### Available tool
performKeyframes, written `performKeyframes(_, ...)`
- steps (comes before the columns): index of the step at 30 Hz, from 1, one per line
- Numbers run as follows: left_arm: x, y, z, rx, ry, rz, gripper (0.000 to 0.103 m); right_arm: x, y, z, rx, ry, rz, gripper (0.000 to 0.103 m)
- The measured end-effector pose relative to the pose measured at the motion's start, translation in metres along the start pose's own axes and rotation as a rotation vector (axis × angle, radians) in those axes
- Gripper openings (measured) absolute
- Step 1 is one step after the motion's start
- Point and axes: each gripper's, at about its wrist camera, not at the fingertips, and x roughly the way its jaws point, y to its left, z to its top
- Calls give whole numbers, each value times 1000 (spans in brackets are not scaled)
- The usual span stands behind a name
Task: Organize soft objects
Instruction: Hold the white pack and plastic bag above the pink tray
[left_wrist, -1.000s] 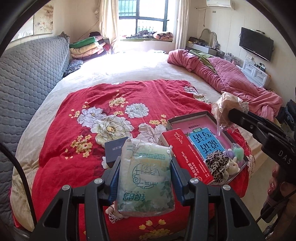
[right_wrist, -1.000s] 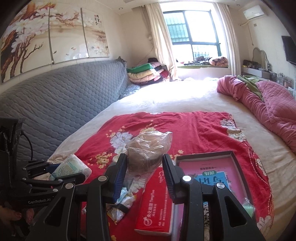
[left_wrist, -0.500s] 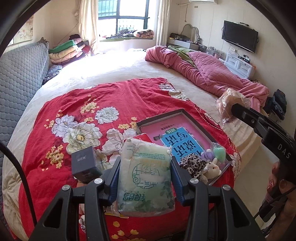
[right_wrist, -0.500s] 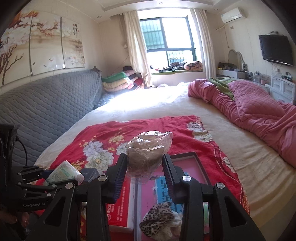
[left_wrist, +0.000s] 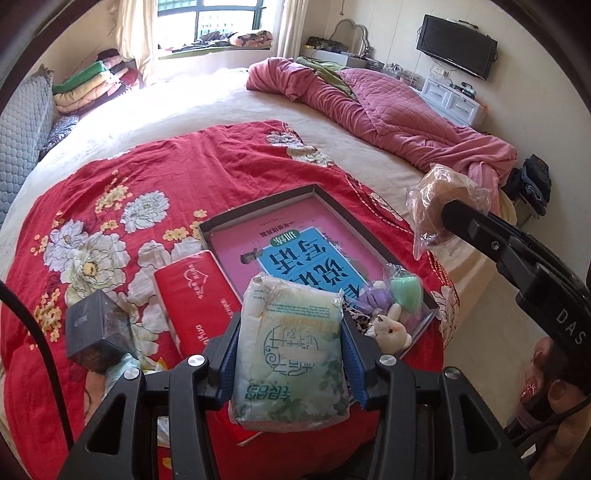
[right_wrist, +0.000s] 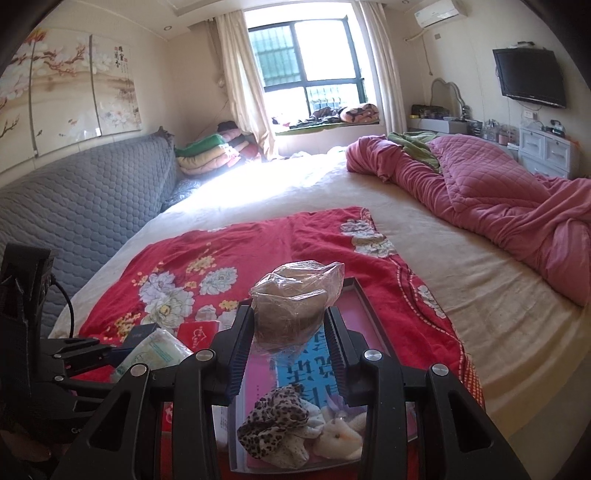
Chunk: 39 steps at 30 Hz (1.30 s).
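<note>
While the left gripper (left_wrist: 290, 354) clamps a pale green tissue pack (left_wrist: 290, 350) near the red "TongYue" box (left_wrist: 197, 295), the right gripper (right_wrist: 291, 336), marked "DAS", pinches a bagged brown item (right_wrist: 295, 306) above the tray (left_wrist: 258, 210).

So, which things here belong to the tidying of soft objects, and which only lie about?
Job: green tissue pack in the left gripper; bagged brown object in the right gripper; box tray; plush toy.

Lying about: black box; television.
</note>
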Motion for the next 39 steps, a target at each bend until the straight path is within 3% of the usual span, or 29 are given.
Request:
performKeyframes(20,70,-20,0,54,142,7,49,35,-36,-27,63,91,-40,41)
performKeyframes(39,96,-27,-7,84,192,2,49,71,-55,-53,105,211,-7,41)
